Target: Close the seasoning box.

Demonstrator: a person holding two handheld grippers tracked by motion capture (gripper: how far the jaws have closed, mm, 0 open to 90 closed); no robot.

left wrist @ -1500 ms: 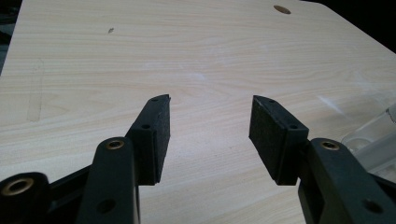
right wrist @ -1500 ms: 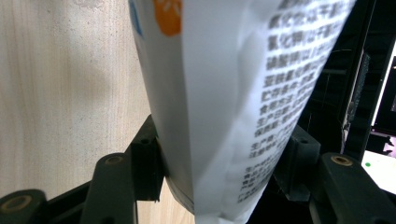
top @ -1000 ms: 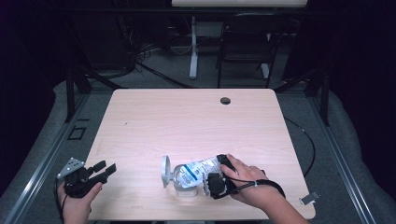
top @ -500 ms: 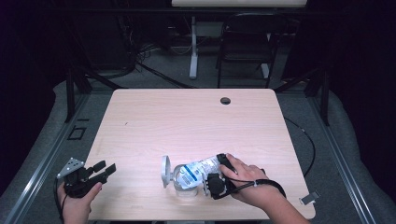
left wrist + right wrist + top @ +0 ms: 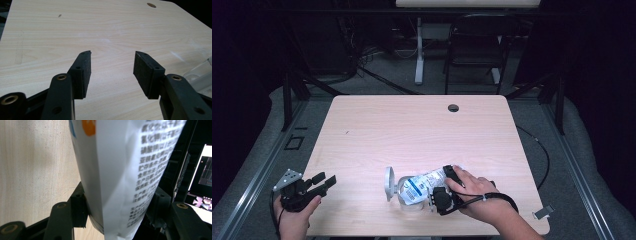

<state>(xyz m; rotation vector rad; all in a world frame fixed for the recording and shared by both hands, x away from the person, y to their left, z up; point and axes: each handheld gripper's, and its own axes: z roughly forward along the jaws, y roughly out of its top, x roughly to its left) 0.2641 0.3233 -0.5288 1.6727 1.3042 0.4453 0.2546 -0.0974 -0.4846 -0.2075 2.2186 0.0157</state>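
The right tongs (image 5: 439,197) are clamped on a white printed bag (image 5: 422,182) lying near the surface's (image 5: 412,130) front edge, beside a clear jar (image 5: 404,192). The left tongs (image 5: 323,181) gape wide, empty, at the front-left corner.

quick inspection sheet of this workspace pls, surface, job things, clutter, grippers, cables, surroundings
surface: pale wood table, round hole near its far edge
job's things: white printed packet beside a clear open-lidded container, near edge
clutter: nothing seen
grippers: left gripper open, holding nothing, at the near left corner; right gripper shut on the packet
cables: one on the floor at right
surroundings: dark chair and stand legs beyond the table
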